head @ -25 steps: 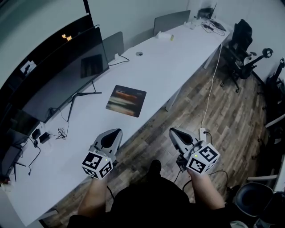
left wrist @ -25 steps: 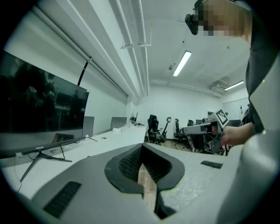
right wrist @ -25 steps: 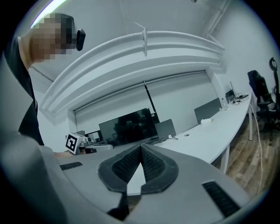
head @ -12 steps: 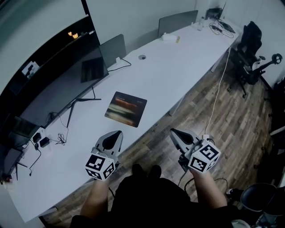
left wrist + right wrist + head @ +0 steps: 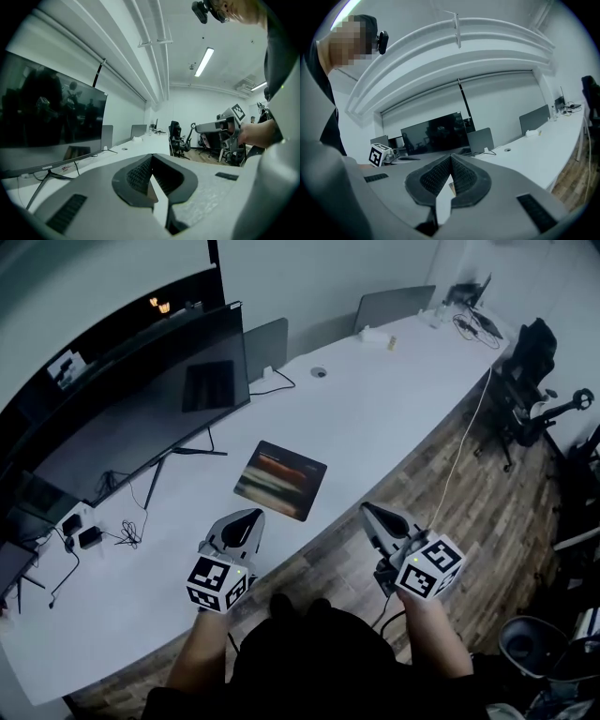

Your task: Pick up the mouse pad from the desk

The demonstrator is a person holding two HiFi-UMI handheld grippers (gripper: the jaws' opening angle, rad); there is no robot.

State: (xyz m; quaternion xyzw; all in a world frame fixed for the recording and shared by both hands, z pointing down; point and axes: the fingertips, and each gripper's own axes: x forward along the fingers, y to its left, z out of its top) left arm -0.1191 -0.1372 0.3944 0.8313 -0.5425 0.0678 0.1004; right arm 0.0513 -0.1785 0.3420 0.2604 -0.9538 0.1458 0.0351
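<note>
The mouse pad (image 5: 279, 480), dark with blurred orange and pale stripes, lies flat on the long white desk (image 5: 375, 399) in the head view. My left gripper (image 5: 253, 514) hovers over the desk's near edge, just short of the pad's near left corner and apart from it. Its jaws are shut and empty (image 5: 151, 157). My right gripper (image 5: 367, 507) is over the wooden floor, to the right of the pad and off the desk. It is also shut with nothing between the pads (image 5: 451, 156). The pad itself is hidden behind the jaws in both gripper views.
A wide dark monitor (image 5: 141, 418) stands behind the pad, its stand's foot (image 5: 192, 452) close to the pad's far left. Cables and adapters (image 5: 84, 532) lie at the left. Grey panels (image 5: 267, 341) stand at the desk's back. A white cable (image 5: 467, 442) hangs off the edge; office chairs (image 5: 527, 367) stand at right.
Both grippers have come forward toward the desk, still shut. The mouse pad now lies nearer the left gripper's tip, and the left gripper is over the desk's edge.
</note>
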